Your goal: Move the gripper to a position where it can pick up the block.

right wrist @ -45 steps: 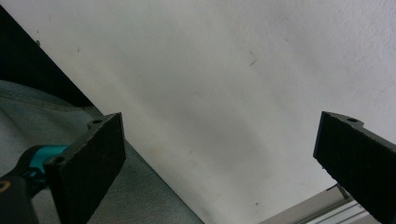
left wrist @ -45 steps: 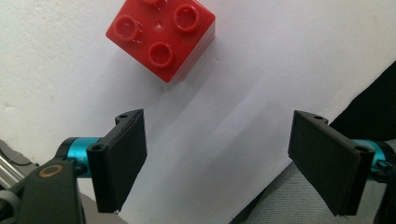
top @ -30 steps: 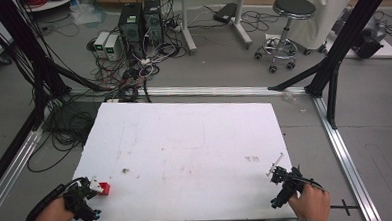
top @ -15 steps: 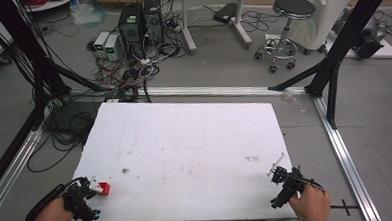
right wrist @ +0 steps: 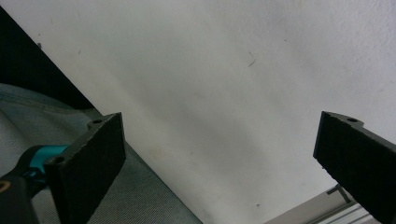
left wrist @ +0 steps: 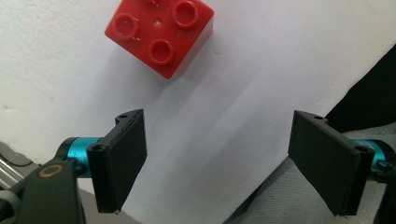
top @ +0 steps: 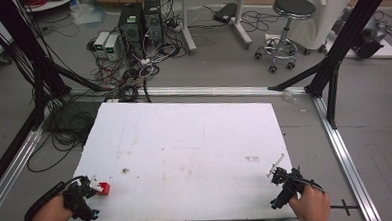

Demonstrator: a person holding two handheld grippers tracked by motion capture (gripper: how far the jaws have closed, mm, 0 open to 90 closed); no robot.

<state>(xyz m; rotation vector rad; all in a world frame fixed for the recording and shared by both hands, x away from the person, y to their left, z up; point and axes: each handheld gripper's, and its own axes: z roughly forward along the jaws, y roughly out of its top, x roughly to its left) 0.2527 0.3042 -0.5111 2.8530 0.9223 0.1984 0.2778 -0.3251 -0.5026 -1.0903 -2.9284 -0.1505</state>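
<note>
One red brick [left wrist: 161, 35] sits at the near-left corner of the white table [top: 195, 140], just beyond the left gripper [left wrist: 217, 163] — jaws wide apart, nothing between them. Right gripper [right wrist: 219, 163] at the near-right corner, jaws also apart over bare table. Brick's far edge is cut off; three studs visible, probably four. Far side: stool [top: 292, 8], two computer towers [top: 141, 20], tangled cables [top: 127, 73].

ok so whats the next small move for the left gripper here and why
Probably ease the left gripper forward toward the red brick. Its jaws stand wide open and hold nothing, and in the left gripper view the brick sits studs-up on the white table, ahead of them and a bit toward the left jaw. A slight shift that way should centre it before closing.
</note>
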